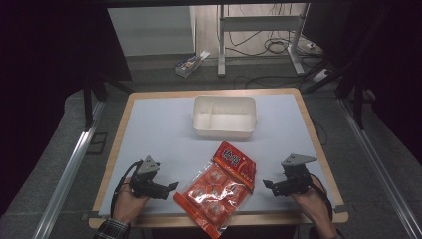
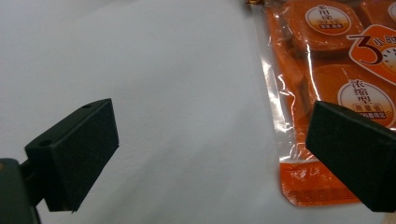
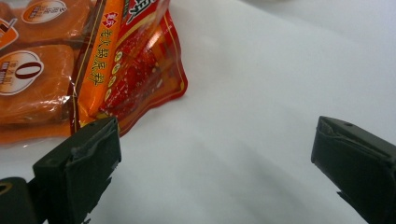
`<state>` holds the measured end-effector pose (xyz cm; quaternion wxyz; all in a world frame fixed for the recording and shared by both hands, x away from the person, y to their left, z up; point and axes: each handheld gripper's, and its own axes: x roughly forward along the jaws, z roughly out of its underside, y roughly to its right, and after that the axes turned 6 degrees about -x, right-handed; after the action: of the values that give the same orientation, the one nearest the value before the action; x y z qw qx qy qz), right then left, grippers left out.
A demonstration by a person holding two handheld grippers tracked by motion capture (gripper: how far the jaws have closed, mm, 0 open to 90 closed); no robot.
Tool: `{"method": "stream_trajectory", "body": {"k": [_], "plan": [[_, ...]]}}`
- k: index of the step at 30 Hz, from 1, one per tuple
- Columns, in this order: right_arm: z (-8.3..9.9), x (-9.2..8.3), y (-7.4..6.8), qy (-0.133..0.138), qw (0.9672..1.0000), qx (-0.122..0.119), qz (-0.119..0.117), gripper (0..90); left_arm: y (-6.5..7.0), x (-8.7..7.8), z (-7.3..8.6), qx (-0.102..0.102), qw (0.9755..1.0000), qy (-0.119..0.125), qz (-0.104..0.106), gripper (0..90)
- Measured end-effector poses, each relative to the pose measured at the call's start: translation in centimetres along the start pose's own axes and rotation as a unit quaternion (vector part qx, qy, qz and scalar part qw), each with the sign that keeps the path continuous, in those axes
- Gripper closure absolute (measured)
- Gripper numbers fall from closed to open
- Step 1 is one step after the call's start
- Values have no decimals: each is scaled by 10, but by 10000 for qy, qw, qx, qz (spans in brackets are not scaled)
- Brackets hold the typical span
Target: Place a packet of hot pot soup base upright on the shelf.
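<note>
Both hands rest low at the near edge of the table (image 1: 164, 124), the left gripper (image 1: 170, 187) and right gripper (image 1: 266, 184) pointing inward at the glossy red-orange snack packet (image 1: 217, 186) lying flat between them. Each gripper's jaws stand spread wide, holding nothing. Beyond the packet sits a white, rounded-rectangular divided tray (image 1: 225, 116).

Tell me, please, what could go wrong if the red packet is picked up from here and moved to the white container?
1. The red packet lies flat and its near end hangs past the table edge, so a nudge might tip it off.
2. Its clear film looks slick; the open left gripper or right gripper may slip on the thin edge.
3. The packet looks long beside the divided white container, so it may not lie flat inside.
</note>
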<state>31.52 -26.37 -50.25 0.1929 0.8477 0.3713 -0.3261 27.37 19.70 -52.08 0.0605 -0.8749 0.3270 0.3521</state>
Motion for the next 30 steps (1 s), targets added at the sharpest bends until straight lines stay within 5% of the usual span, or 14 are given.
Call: {"method": "stream_trajectory", "body": {"k": [7,17,23,30], "plan": [[-2,3,-7,-87,9994,-331,10,13,6,2,-1,188,9998,-102,16,22],[-1,4,-4,-45,9996,-260,-59,14,5,3,-2,170,9998,-127,-8,32],[-1,3,-2,-69,9998,-99,-159,28,7,5,0,419,9990,-139,-36,47],[-3,1,0,102,9996,85,-268,22,9,6,0,476,9988,-68,-54,44]]}}
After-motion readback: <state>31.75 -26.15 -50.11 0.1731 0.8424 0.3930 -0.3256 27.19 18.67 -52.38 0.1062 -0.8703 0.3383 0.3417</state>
